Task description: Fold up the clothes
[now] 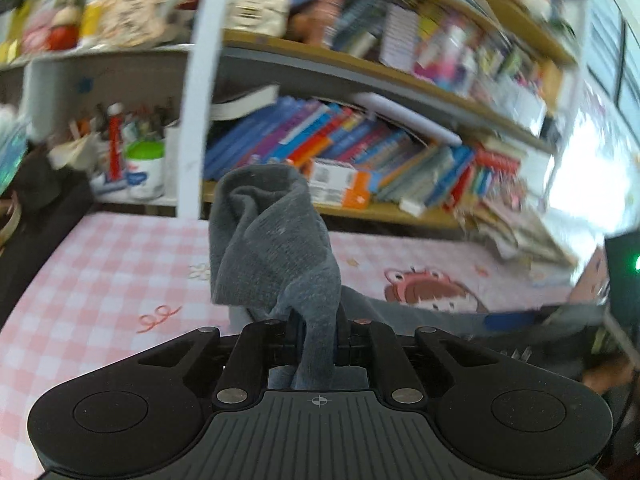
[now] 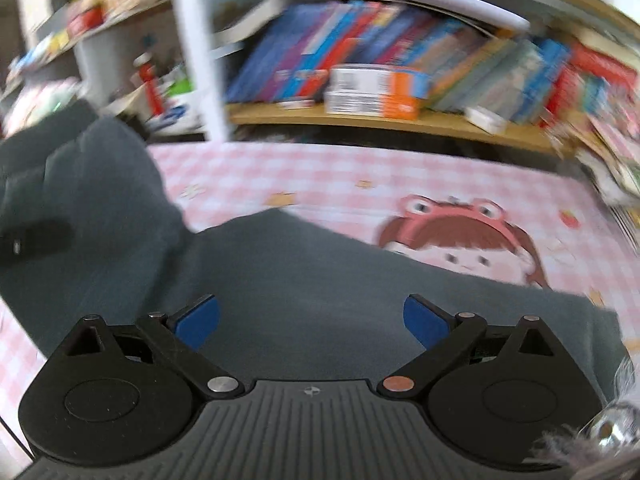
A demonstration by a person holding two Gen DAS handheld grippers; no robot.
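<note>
Garment (image 1: pixel 276 248), dark grey knit fabric, is clamped in the left gripper (image 1: pixel 316 332), whose jaws are closed down almost fully on a bunched fold of the cloth. From the pinch point the fabric rises in a crumpled column directly ahead of the jaws and stands clear of the pink checked cloth (image 1: pixel 100 264) covering the work surface; a further strip of the same fabric trails off to the right at surface level. In the right wrist view the larger part of the garment (image 2: pixel 304 280) lies spread flat on the pink checked cloth (image 2: pixel 320 176), directly beneath and ahead of the right gripper (image 2: pixel 312 320). Right gripper jaws stand wide apart, the blue pads (image 2: pixel 198 320) well separated, with nothing pinched between them; the fabric lies below the gap, and contact between pad and cloth cannot be confirmed. At the left of that view a portion of the garment is drawn up off the surface in a raised fold, with a dark, blurred part, probably of the left gripper, in front of it. A cartoon figure print (image 2: pixel 460 240) on the pink cloth is partly covered by the garment's far edge. Bookshelf (image 1: pixel 360 148) with rows of books stands behind the surface. Both views are motion-blurred.
</note>
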